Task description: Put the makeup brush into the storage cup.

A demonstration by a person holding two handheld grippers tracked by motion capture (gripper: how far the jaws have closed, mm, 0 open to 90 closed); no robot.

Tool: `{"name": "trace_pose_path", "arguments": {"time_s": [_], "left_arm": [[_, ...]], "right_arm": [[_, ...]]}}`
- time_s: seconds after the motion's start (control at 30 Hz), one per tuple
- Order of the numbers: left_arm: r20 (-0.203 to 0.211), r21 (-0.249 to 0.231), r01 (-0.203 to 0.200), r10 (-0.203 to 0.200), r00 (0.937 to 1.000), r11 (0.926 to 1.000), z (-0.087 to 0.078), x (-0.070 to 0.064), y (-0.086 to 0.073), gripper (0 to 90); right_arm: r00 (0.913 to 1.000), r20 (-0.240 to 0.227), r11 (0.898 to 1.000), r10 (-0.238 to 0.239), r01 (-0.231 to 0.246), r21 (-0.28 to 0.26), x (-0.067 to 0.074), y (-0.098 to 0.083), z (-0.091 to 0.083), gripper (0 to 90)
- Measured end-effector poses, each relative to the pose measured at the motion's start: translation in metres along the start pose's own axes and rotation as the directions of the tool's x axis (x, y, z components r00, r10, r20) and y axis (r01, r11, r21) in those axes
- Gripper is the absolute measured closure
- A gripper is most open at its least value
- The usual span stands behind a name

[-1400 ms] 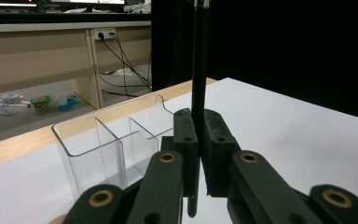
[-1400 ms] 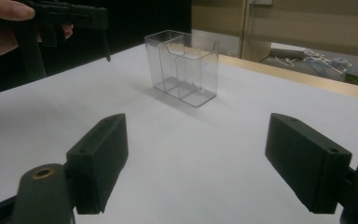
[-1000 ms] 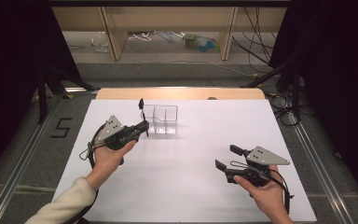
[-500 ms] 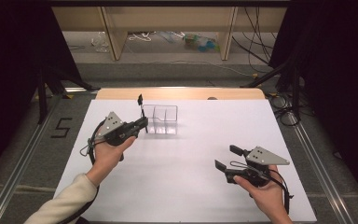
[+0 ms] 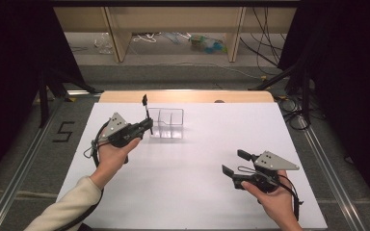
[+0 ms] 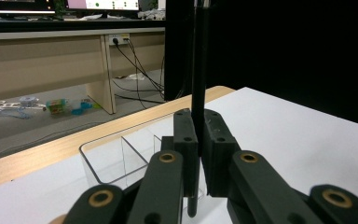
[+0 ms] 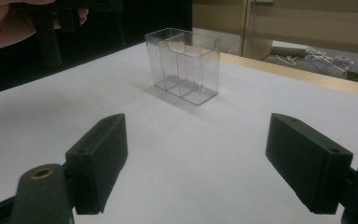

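Left gripper (image 5: 147, 126) barely shifted since earlier, fingers clamped on upright black pen (image 5: 145, 109) beside clear organizer (image 5: 166, 123) near tabletop's far edge. Right gripper (image 5: 235, 162) idle, fingers apart. Next: lower pen into compartment.

The bench (image 5: 192, 192) is covered by a plain white sheet (image 5: 197, 159), and a strip of pale wood (image 5: 188, 96) shows bare along its far edge. Directly on the white sheet stands one clear plastic organiser (image 5: 166, 123) with upright walls and inner dividers that split it into compartments; it sits toward the far side, left of the middle, its base flat on the sheet. In the right gripper view the organiser (image 7: 184, 65) stands upright and casts a soft shadow on the white surface (image 7: 191, 154) beside it.
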State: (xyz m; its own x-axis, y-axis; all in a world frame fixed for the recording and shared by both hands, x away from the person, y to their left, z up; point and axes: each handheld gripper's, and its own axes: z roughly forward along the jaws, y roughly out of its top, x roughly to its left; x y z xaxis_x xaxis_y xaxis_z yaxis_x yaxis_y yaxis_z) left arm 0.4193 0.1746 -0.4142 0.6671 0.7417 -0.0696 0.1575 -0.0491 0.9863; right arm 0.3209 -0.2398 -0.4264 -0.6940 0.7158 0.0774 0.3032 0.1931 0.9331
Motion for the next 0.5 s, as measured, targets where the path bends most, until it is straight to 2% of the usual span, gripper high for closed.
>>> {"name": "trace_pose_path", "arguments": {"time_s": [0.03, 0.07, 0.1, 0.13, 0.17, 0.23, 0.27, 0.33, 0.37, 0.5], "left_arm": [[-0.001, -0.002, 0.001, -0.001, 1.0, 1.0, 0.0004, 0.0002, 0.0002, 85.3], [-0.002, -0.004, 0.0, 0.0, 1.0, 1.0, 0.0009, 0.0004, 0.0006, 85.3], [-0.001, -0.003, -0.006, 0.006, 1.0, 1.0, 0.0013, 0.0011, 0.0012, 85.3], [-0.001, -0.004, -0.007, 0.007, 1.0, 1.0, 0.0015, 0.0012, 0.0014, 85.3], [-0.002, -0.004, -0.007, 0.007, 1.0, 1.0, 0.0022, 0.0013, 0.0018, 85.3], [-0.004, -0.004, -0.005, 0.005, 1.0, 1.0, 0.0028, 0.0012, 0.0021, 85.2], [-0.005, -0.005, -0.006, 0.006, 1.0, 1.0, 0.0033, 0.0014, 0.0023, 85.3], [-0.004, -0.005, -0.01, 0.01, 0.9999, 0.9999, 0.0041, 0.0021, 0.0028, 85.3], [-0.005, -0.007, -0.01, 0.01, 0.9999, 0.9999, 0.0045, 0.0022, 0.003, 85.2], [-0.006, -0.009, -0.008, 0.008, 0.9999, 0.9999, 0.0061, 0.0023, 0.004, 85.3]], "right_arm": [[0.9998, -0.015, 0.999, 0.01, -0.011, -0.04, 0.0004, -0.0011, 0.0033, 21.8], [0.9999, -0.015, 0.999, 0.009, -0.009, -0.039, 0.0003, -0.001, 0.0032, 21.8], [0.9999, -0.004, 0.999, -0.015, 0.014, -0.052, -0.0012, -0.0009, 0.0036, 21.8], [0.9999, -0.007, 0.999, -0.012, 0.011, -0.046, -0.001, -0.0009, 0.0033, 21.8], [1.0, 0.0, 1.0, 0.0, 0.0, 0.0, 0.0001, 0.0, -0.0001, 21.8], [1.0, -0.001, 1.0, -0.001, 0.001, -0.001, 0.0001, 0.0, -0.0001, 21.8], [0.9999, -0.014, 0.999, 0.008, -0.009, -0.033, 0.0003, -0.0009, 0.0027, 21.8], [1.0, -0.008, 1.0, 0.006, -0.006, -0.031, 0.0002, -0.0009, 0.0025, 21.8], [1.0, 0.0, 1.0, 0.001, -0.001, 0.0, -0.0001, -0.0001, -0.0001, 21.8], [1.0, -0.002, 1.0, -0.001, 0.001, -0.001, 0.0001, -0.0001, 0.0001, 21.8]]}}
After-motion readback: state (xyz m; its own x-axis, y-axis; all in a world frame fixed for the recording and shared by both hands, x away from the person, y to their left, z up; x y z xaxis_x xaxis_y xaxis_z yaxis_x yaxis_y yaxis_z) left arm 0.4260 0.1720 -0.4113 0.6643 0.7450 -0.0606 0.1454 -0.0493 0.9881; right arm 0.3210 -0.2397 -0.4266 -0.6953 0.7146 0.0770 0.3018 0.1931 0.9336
